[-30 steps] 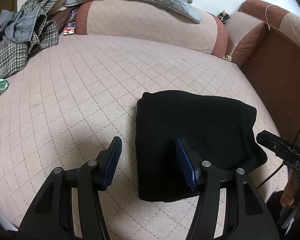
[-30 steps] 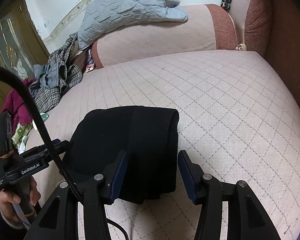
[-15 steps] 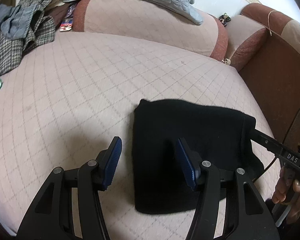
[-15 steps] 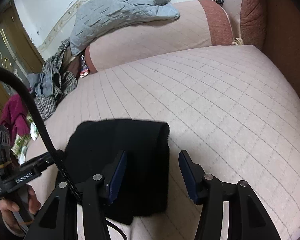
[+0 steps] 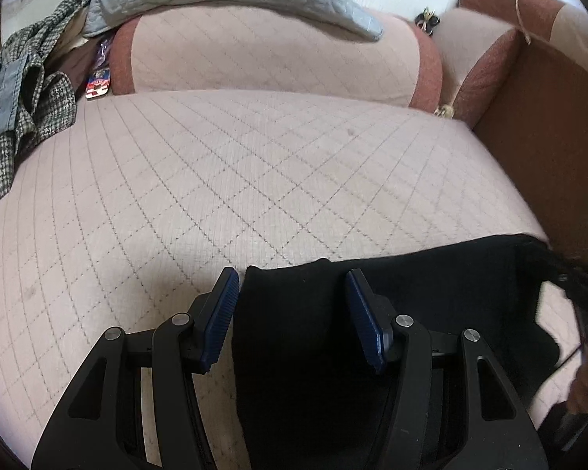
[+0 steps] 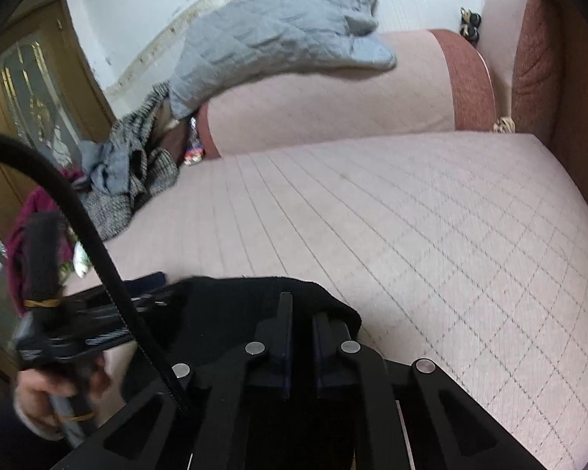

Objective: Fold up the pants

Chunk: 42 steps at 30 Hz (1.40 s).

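- The black pants (image 5: 431, 313) lie as a folded bundle on the quilted pink sofa seat (image 5: 254, 180), at its near edge and toward the near right corner, well apart from the back cushions.
- The right tool (image 6: 301, 325) has just snapped closed; its jaws stand together with the right end of the bundle pinched between them, dark cloth (image 6: 235, 313) bunched up around the pads.
- The left tool (image 5: 292, 309) is open, gripping nothing. Its two blue pads straddle the bundle's left end: the left pad stands just beside the cloth's left edge, the right pad over the cloth.
- The bundle's long axis runs across the seat from left to right, along the near edge, so each tool faces one short end.
- The left end lies directly under and ahead of the left tool, which is the nearer one for that side. It probably need only lower and close there.
- With both ends held, the bundle could be lifted or doubled over again. Which comes next I cannot tell.
- A pile of checked and grey clothes (image 5: 15, 109) sits at the seat's far left corner, clear of the work.
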Motion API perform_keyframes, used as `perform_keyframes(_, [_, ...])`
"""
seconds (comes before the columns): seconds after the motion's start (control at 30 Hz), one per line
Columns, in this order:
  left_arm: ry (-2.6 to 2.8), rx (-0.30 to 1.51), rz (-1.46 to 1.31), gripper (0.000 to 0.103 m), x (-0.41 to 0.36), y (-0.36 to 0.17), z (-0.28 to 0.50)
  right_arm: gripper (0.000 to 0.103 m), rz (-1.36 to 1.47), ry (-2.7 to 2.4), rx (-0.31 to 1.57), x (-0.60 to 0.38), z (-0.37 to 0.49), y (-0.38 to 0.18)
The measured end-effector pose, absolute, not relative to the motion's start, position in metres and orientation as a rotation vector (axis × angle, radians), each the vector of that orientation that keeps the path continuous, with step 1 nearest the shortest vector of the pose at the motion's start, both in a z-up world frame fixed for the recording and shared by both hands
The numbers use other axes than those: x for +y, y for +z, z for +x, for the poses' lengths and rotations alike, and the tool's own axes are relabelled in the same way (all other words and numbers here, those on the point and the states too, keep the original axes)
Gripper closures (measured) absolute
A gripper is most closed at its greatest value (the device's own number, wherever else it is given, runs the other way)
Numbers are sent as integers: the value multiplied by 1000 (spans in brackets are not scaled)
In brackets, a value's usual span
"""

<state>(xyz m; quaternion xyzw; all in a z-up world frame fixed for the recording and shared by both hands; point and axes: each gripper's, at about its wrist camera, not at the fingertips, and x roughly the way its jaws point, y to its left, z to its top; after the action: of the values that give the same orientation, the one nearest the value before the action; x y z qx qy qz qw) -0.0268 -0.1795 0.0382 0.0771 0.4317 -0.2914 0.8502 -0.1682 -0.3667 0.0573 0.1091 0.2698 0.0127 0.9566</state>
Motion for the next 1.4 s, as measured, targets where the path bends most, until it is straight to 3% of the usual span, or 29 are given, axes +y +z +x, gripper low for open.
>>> perform_keyframes(0.17, [-591,908,145,46,-183,23,-25,97,102,-107,690,-363,-153,27])
perform_keyframes(0.4, [-591,930,74,46,-172,29,-25,95,198,-120,631,-381,-187,42])
perform_keyframes(0.63, [-623,901,38,46,-152,52,-63,72,177,28,603,-344,-216,59])
perform_keyframes(0.93, [-630,926,91,46,-158,40,-94,71,152,-43,711,-329,-213,24])
perform_keyframes(1.13, [-594,918,124,44,-163,33,-96,54,256,-55,734,-349,-209,3])
perform_keyframes(1.4, [-581,913,134,42,-166,28,-96,49,304,-42,724,-354,-211,-3])
